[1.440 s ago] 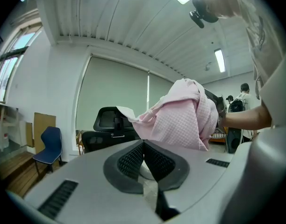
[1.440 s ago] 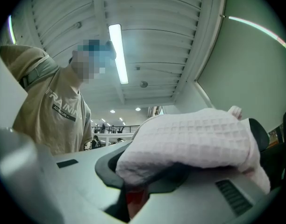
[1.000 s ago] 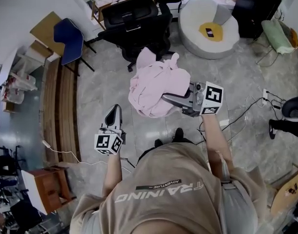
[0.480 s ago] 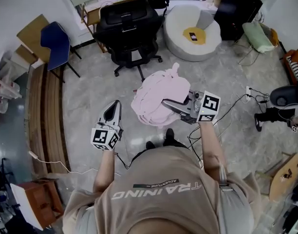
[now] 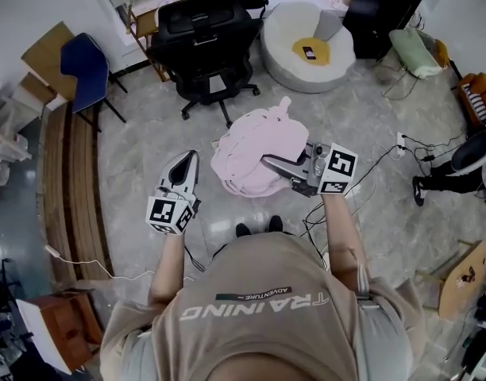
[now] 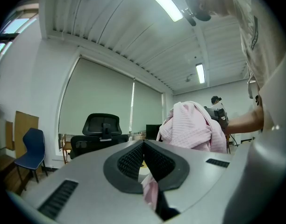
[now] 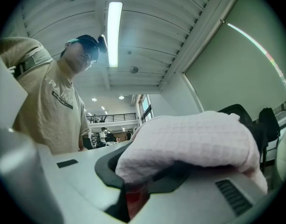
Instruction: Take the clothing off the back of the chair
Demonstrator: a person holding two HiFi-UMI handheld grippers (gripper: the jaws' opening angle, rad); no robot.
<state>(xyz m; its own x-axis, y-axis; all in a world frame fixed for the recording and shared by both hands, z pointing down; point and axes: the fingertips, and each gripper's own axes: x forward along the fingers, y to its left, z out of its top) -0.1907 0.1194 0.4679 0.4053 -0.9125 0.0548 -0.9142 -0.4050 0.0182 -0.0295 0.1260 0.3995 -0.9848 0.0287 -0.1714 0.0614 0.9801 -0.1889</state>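
The pink waffle-knit garment (image 5: 251, 149) hangs bunched in the air in front of the person, clear of the black office chair (image 5: 203, 30) behind it. My right gripper (image 5: 266, 162) is shut on the garment from the right. In the right gripper view the cloth (image 7: 189, 139) lies draped over the jaws and hides the tips. My left gripper (image 5: 188, 157) is shut and holds nothing, a short way left of the garment and apart from it. In the left gripper view its jaws (image 6: 143, 144) meet at the tips, with the garment (image 6: 192, 125) ahead on the right and the chair (image 6: 102, 127) ahead on the left.
A blue chair (image 5: 80, 62) and a wooden bench (image 5: 68, 173) stand at the left. A white round cushion seat (image 5: 306, 42) lies behind the office chair. Cables (image 5: 386, 161) trail over the floor at the right, near a wooden stool (image 5: 457, 280).
The right gripper has carried the garment away from the office chair and closer to the person. The left gripper has risen a little and turned toward the garment.
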